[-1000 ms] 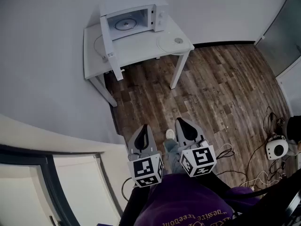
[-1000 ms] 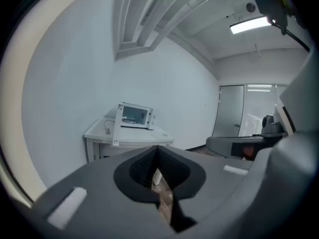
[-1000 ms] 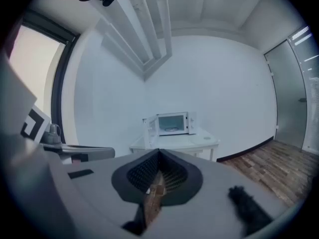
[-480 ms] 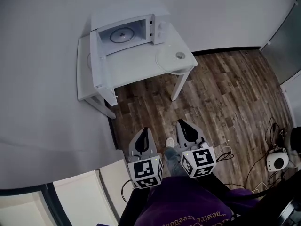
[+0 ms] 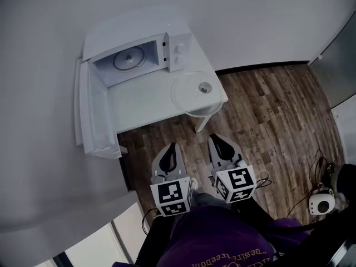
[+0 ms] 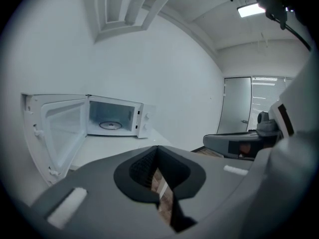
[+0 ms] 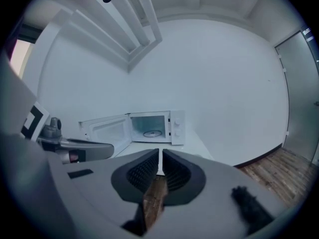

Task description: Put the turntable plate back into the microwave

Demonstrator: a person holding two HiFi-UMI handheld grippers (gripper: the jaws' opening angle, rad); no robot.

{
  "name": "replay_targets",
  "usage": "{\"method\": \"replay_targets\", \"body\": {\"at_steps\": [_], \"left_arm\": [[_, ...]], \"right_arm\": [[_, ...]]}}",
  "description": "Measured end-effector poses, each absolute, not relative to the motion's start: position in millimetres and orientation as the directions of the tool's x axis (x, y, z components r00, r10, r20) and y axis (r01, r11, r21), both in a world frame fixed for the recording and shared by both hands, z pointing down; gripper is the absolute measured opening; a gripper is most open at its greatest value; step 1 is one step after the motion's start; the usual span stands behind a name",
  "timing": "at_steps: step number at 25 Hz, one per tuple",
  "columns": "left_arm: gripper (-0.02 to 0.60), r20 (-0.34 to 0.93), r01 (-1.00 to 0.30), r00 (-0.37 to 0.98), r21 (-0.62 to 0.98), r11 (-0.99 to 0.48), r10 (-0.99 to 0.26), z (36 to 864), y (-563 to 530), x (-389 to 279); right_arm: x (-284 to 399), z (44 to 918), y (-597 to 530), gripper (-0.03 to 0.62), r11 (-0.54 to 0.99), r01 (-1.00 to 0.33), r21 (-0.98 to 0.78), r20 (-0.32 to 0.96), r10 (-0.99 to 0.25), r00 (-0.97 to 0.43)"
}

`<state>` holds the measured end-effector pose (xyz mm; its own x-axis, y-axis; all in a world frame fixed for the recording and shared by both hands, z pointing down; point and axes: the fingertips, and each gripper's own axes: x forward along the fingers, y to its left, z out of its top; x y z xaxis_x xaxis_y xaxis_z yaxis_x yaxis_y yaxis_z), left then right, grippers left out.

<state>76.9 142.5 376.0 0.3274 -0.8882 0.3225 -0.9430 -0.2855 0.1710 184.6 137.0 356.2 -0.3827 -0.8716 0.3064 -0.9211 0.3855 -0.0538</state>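
On tabletop (image 5: 139,102): turntable plate (image 5: 186,96) is laid beside open-doored microwave (image 5: 179,50).
Left gripper (image 5: 172,149): jaws are clenched, nothing grasped.
Right gripper (image 5: 216,142): jaws are clenched, nothing grasped.

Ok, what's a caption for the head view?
Left gripper and right gripper, shut, face the open microwave; turntable plate sits on the table.

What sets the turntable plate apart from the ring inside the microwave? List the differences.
Place: the turntable plate lies out on the table, in front of the microwave's control side; the ring sits on the floor of the open microwave.
Size: the plate looks wider than the ring.
Shared: both are round and lie flat.
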Motion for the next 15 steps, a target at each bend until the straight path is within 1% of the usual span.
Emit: {"method": "replay_targets", "body": {"at_steps": [3, 7, 15], "left_arm": [[0.005, 0.35, -0.942, 0.331, 0.178, -0.285, -0.876, 382, 122, 81], [0.005, 0.417, -0.943, 0.333, 0.171, -0.286, -0.846, 398, 101, 88], [0.005, 0.424, -0.913, 0.408, 0.191, -0.361, -0.808, 400, 28, 107]], "right_arm": [[190, 364, 117, 0.012, 0.389, -0.919, -0.068, 0.328, -0.861, -0.389], [195, 375, 96, 0.016, 0.386, -0.918, -0.087, 0.359, -0.848, -0.39], [195, 379, 34, 0.038, 0.366, -0.923, -0.114, 0.384, -0.841, -0.381]]}}
